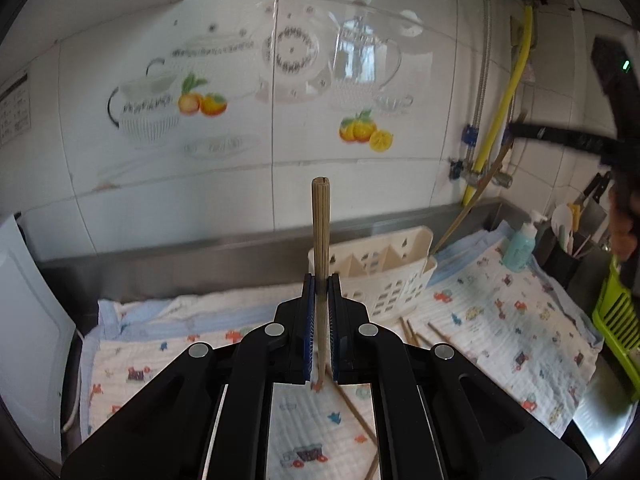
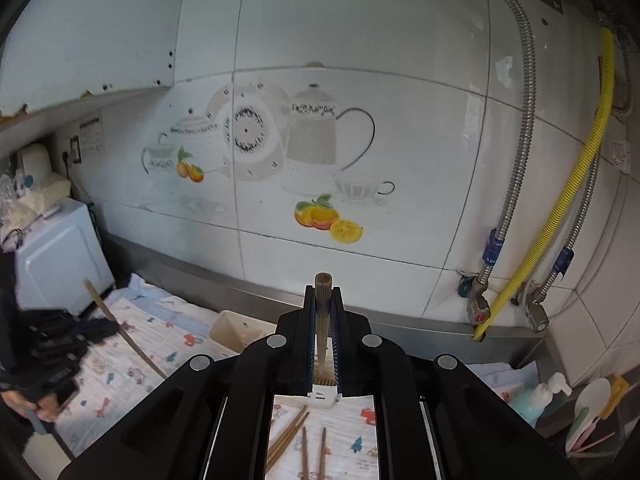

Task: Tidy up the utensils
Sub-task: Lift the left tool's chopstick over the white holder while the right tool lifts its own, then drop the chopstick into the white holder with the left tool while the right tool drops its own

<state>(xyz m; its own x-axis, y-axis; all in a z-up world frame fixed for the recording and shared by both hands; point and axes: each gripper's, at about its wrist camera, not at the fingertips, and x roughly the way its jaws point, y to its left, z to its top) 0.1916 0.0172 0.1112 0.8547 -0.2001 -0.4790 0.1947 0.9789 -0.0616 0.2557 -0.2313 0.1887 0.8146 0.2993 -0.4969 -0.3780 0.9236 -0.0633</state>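
My left gripper (image 1: 320,280) is shut on a wooden chopstick (image 1: 321,236) that stands upright between its fingers, above the printed cloth. A white perforated utensil basket (image 1: 384,276) stands just right of it on the cloth. My right gripper (image 2: 323,292) is shut on another wooden chopstick (image 2: 322,312), upright, over the basket (image 2: 236,334). In the left wrist view the right gripper (image 1: 516,128) shows at the upper right, its chopstick (image 1: 468,208) reaching down into the basket's right end. Several loose chopsticks (image 2: 304,440) lie on the cloth (image 1: 500,312).
A tiled wall with a steel upstand runs behind. Yellow hose (image 1: 504,108) and metal pipes hang at the right. A teal soap bottle (image 1: 520,244), a dark utensil holder (image 1: 564,252) and a green rack (image 1: 616,312) stand at the right. A white appliance (image 2: 60,256) stands left.
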